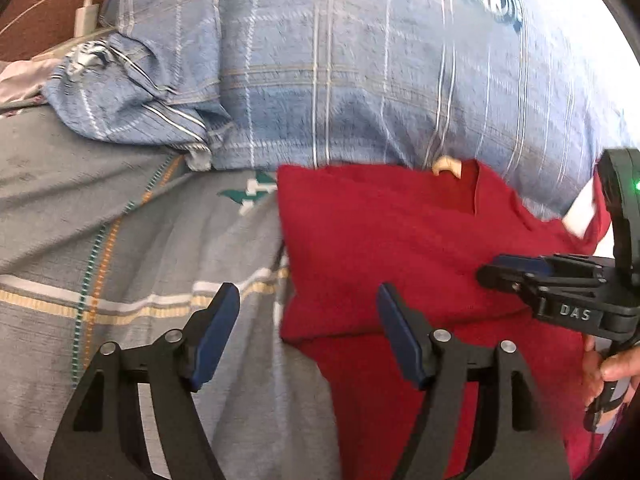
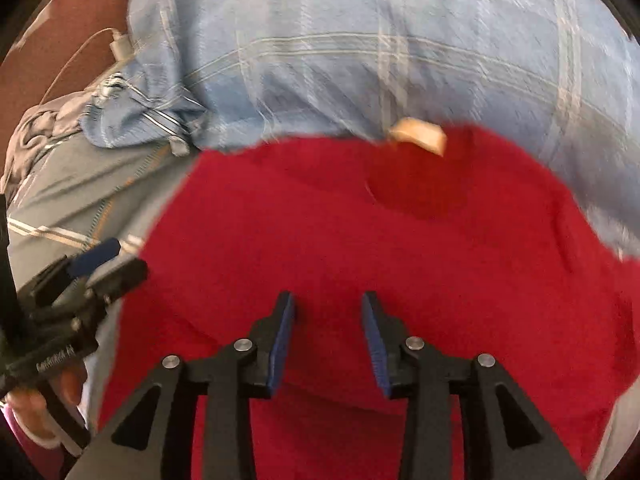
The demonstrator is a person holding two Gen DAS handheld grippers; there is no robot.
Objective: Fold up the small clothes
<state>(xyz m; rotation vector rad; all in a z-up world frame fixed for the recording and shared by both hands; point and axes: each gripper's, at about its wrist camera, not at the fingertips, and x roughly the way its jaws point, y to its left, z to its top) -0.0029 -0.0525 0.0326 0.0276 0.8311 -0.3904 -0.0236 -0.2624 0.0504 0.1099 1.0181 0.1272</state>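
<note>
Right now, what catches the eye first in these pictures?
The bright red garment stands out, lying in the middle on a grey striped sheet. Behind it bulges a big blue checked pillow. Over the red cloth, the left hand-held gripper and the right hand-held gripper both stand open, with nothing between their blue pads.

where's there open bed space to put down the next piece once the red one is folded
The grey bedsheet is bare left of the red garment, bordered above by the blue checked pillow and below by the left tool. The far left corner is crowded with crumpled cloth and a white charger. The right tool hangs over the red garment.
</note>
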